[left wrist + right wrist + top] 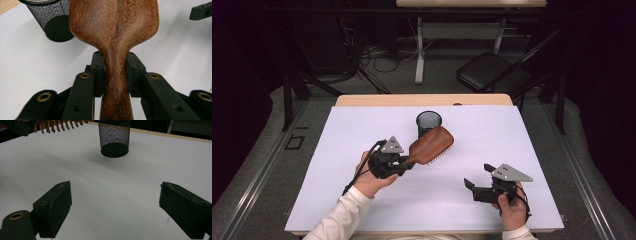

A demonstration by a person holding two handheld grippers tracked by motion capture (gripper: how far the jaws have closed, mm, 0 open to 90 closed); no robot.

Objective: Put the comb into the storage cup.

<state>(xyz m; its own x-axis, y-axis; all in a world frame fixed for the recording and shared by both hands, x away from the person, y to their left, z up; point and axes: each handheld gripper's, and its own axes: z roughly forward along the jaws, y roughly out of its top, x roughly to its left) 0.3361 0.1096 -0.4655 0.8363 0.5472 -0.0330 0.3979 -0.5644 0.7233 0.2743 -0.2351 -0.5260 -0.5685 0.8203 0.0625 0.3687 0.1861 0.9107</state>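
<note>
The wooden hairbrush (431, 145) is held above the white desk (337, 150), off its surface, with its paddle head toward the mesh pen cup (428, 123) and its bristles facing down and to the right. In the high view its long axis runs from about eight o'clock at the handle to two o'clock at the head, so the head's far end sits just at five o'clock of the cup's rim, very near it and perhaps overlapping it in that view; whether they touch cannot be told.

The left tongs (408, 161) are clamped on the narrow neck of the handle; in the left gripper view the two pads press on either side of the wood (116, 75), and the cup (51, 20) stands at eleven o'clock of the head. The coming move likely turns on this: the cup lies up and slightly left of the brush head, so the brush would have to be tipped toward upright and carried that way for its handle or head to go in.

The right tongs (477, 178) rest well apart at four o'clock of the brush, jaws standing wide with nothing between them. In the right gripper view the cup (114, 137) stands straight ahead at twelve o'clock and the bristles (57, 125) at eleven. The left hand (369, 180) is by far the nearer to the cup.
</note>
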